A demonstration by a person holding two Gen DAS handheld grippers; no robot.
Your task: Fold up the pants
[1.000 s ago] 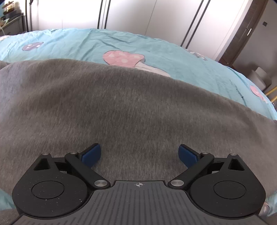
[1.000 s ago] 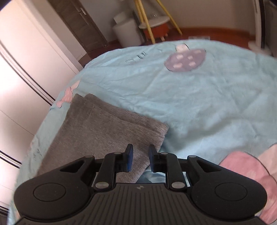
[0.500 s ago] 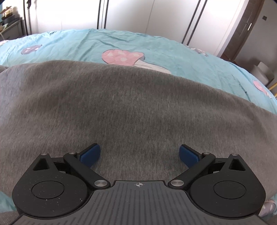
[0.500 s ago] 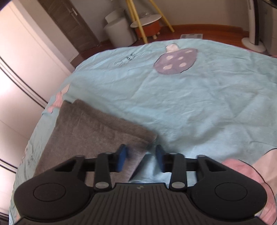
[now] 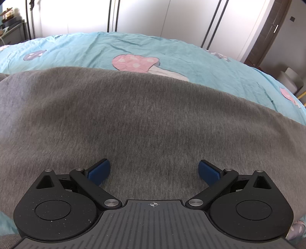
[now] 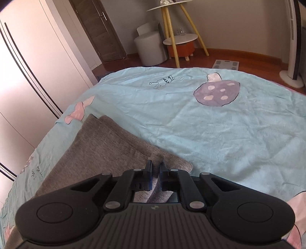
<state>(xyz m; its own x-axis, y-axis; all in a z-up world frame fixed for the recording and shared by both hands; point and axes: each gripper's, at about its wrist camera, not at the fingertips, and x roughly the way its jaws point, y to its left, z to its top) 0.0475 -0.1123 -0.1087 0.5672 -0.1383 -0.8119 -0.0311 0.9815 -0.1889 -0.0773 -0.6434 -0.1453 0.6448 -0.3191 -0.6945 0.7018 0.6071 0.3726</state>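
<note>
Right gripper (image 6: 155, 168) pinches ribbed grey pants (image 6: 107, 145) w/ jaws just closing, left gripper (image 5: 154, 169) spread wide over them, crinkly mushroom-print sheet (image 6: 191, 118) at 12 o'clock.

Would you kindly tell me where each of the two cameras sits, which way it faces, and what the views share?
Left wrist: on the left tool, angled down over the grey pants toward white wardrobe doors; its blue pads stand wide apart, holding nothing.
Right wrist: on the right tool, angled down across the bed toward a yellow-legged side table and a door; its pads have just closed, pinching a fold of the pants near the corner.
Shared: the pants and the turquoise mushroom-print bedsheet.
</note>
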